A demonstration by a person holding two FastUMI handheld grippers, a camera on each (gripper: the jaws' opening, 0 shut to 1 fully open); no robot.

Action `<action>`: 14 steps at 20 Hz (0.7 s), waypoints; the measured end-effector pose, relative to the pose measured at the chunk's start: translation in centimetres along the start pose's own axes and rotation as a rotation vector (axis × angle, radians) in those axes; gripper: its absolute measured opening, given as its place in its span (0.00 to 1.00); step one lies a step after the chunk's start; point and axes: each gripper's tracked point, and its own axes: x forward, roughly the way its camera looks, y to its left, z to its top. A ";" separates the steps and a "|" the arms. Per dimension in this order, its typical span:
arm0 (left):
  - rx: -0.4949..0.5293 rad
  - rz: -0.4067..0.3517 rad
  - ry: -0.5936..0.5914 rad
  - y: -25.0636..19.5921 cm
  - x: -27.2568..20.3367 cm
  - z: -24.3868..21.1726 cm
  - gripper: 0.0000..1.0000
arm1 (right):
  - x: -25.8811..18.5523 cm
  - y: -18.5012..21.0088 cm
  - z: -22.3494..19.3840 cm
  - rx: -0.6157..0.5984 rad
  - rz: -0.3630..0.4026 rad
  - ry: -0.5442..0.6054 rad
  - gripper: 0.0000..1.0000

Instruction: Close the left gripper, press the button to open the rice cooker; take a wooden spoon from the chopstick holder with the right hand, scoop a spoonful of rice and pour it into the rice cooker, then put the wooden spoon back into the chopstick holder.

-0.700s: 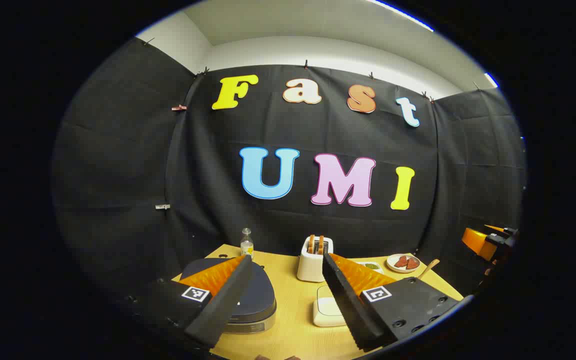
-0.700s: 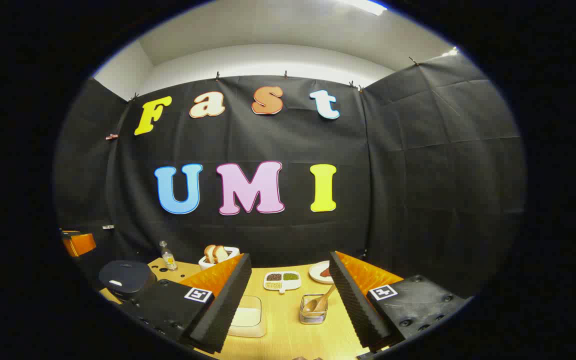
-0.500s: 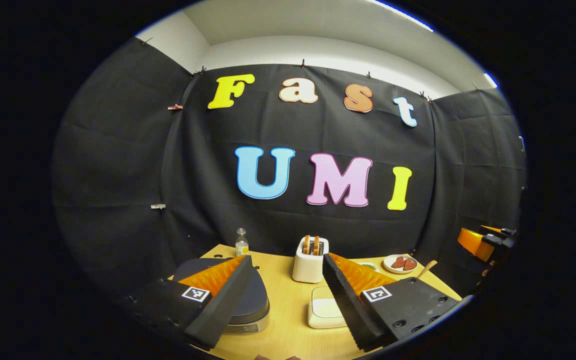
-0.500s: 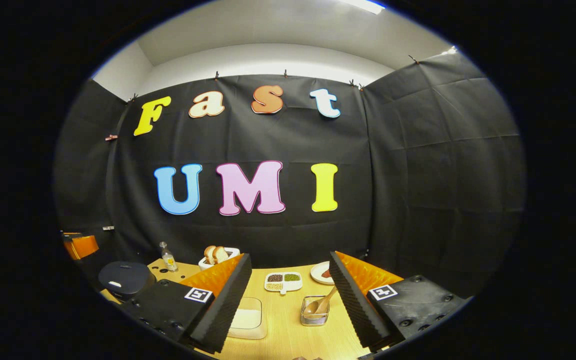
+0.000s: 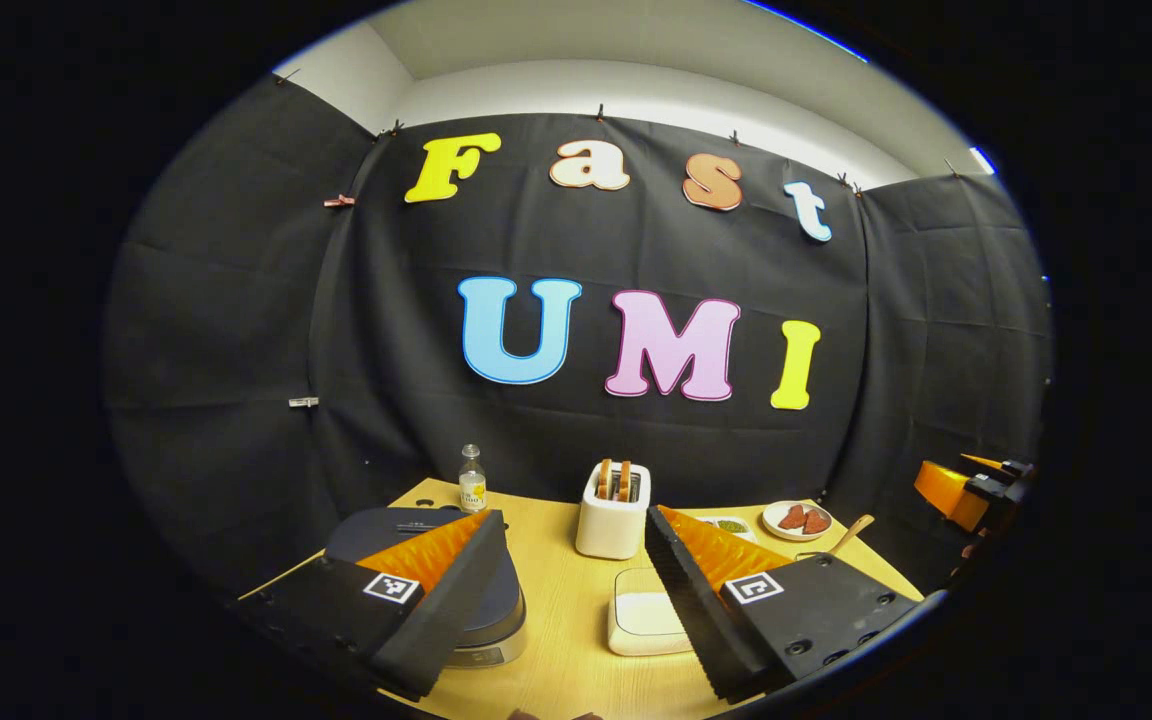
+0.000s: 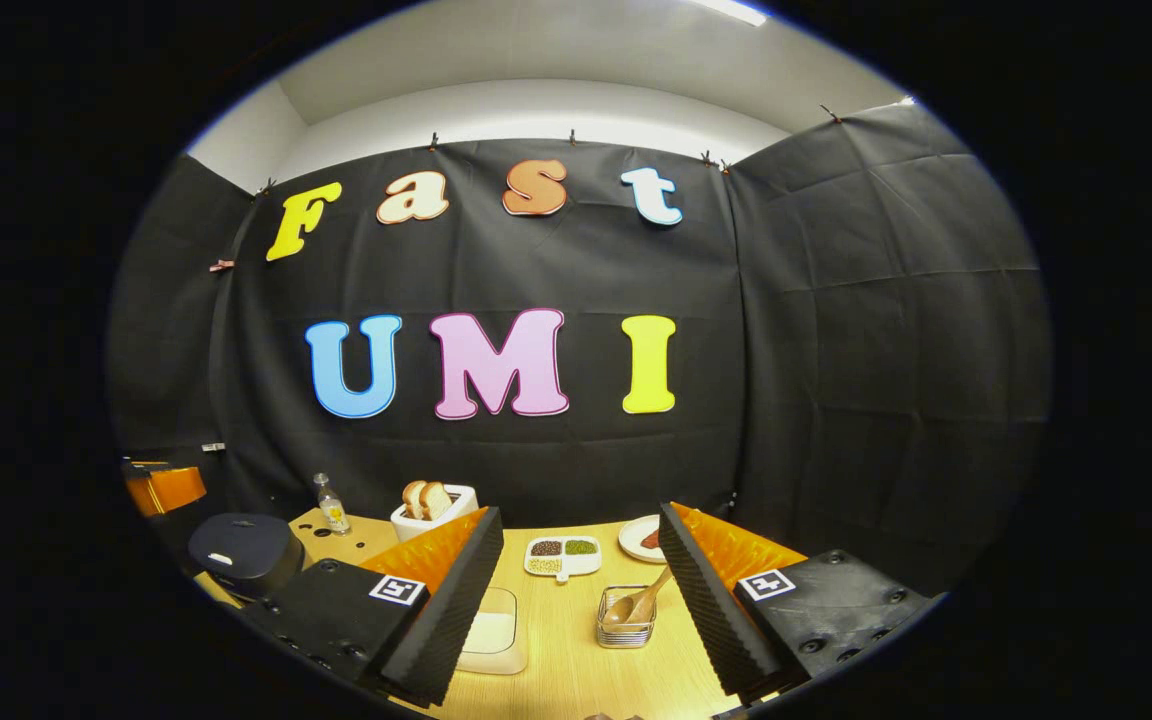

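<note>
The dark-lidded rice cooker (image 5: 386, 525) sits shut at the table's left, partly behind my left gripper's near finger; it also shows in the right gripper view (image 6: 241, 545). My left gripper (image 5: 574, 515) hovers open above the table, holding nothing. The wooden spoon (image 6: 644, 603) leans in a wire chopstick holder (image 6: 624, 632) just ahead of my right gripper (image 6: 581, 510), which is open too. A shallow white box of rice (image 6: 492, 634) lies left of the holder and is also in the left gripper view (image 5: 641, 618). The spoon handle (image 5: 851, 533) pokes up at the right.
A white toaster (image 5: 614, 510) with bread stands mid-table, a small bottle (image 5: 473, 480) behind the cooker. A plate with red pieces (image 5: 796, 520) and a divided dish of beans (image 6: 562, 556) sit at the back. The wooden table (image 5: 566, 660) ends at the black cloth wall.
Both views have tipped down a little, so more tabletop shows. In the left gripper view the cooker and toaster slid left and up. Both grippers stayed open.
</note>
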 end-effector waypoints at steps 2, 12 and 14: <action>0.003 -0.006 0.007 -0.1 0.3 -0.3 0.95 | 0.0 0.4 -0.1 -0.005 0.008 0.001 1.00; -0.017 0.058 0.042 4.7 1.8 -0.5 0.95 | 1.0 0.8 -0.6 0.002 0.008 0.017 0.98; -0.014 0.076 0.060 6.4 2.2 -0.6 0.94 | 1.1 1.0 -0.8 0.003 0.012 0.025 0.98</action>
